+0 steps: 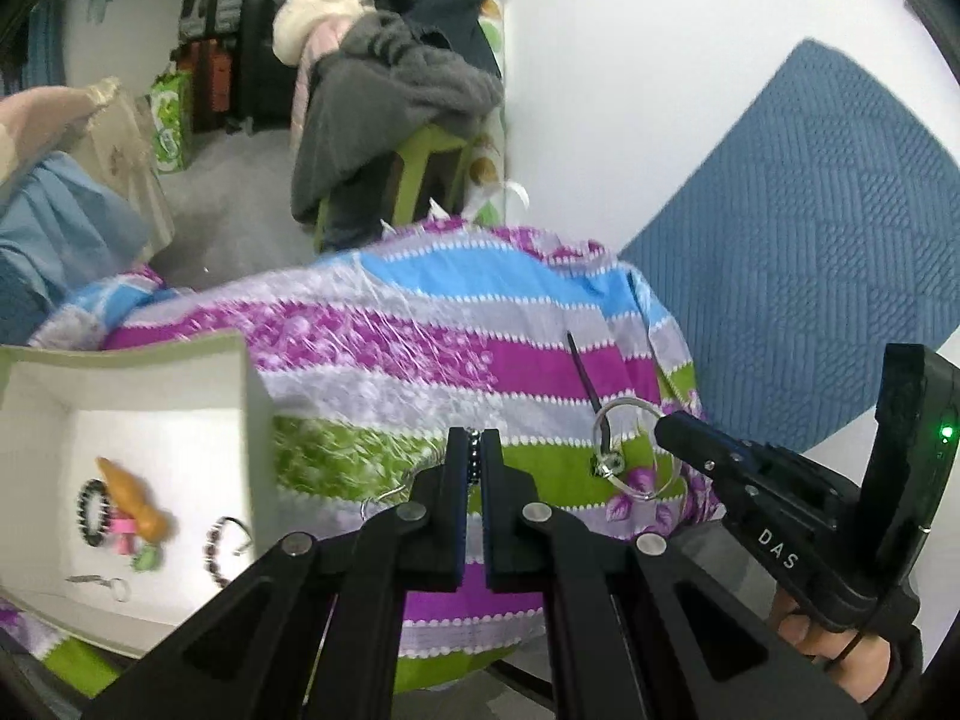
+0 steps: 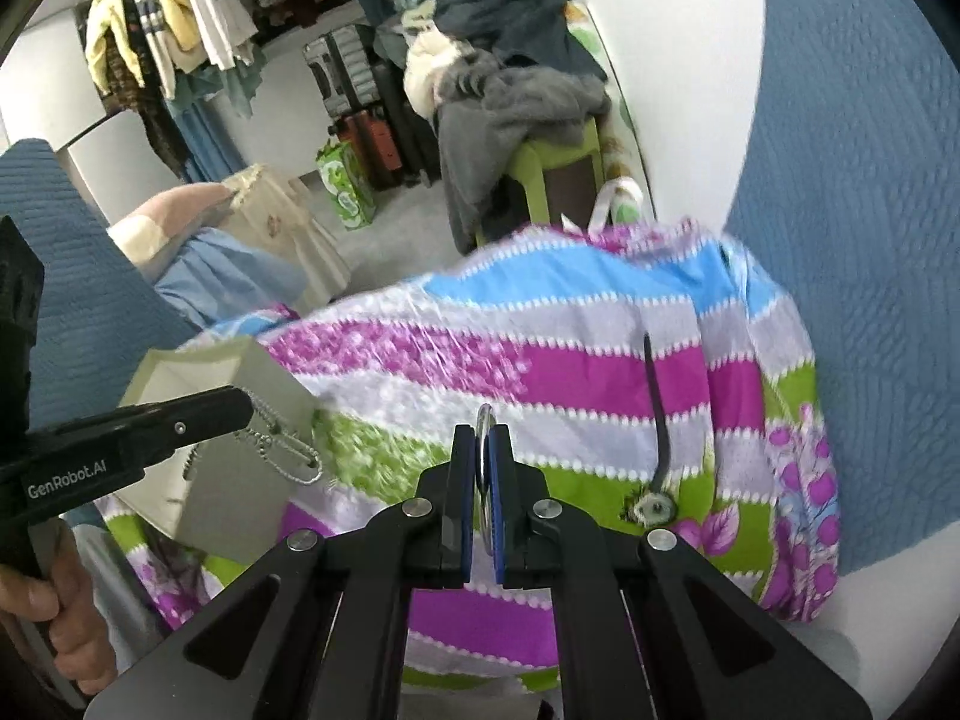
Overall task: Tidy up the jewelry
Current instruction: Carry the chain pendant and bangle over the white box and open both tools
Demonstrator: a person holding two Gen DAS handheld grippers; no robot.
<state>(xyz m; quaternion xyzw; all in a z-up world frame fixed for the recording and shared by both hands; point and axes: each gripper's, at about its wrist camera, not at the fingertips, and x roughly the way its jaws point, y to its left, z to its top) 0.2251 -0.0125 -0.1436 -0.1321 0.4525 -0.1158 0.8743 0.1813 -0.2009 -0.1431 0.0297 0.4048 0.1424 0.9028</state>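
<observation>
My left gripper (image 1: 474,450) is shut on a dark beaded chain (image 1: 474,457); in the right wrist view (image 2: 240,414) the chain (image 2: 282,450) hangs from it over the white box (image 2: 240,480). My right gripper (image 2: 482,438) is shut on a silver ring bangle (image 2: 483,420); in the left wrist view (image 1: 666,429) the bangle (image 1: 636,450) hangs from its tip above the striped cloth (image 1: 420,354). The open white box (image 1: 150,438) holds beaded bracelets (image 1: 93,507), an orange piece (image 1: 129,495) and small trinkets. A black hair stick (image 1: 585,381) with a round charm lies on the cloth.
The striped purple, blue and green cloth (image 2: 540,360) covers the work surface. A blue quilted mat (image 1: 810,228) lies on the right. Behind are a green stool with piled clothes (image 1: 396,96), suitcases and a green bag (image 1: 171,120).
</observation>
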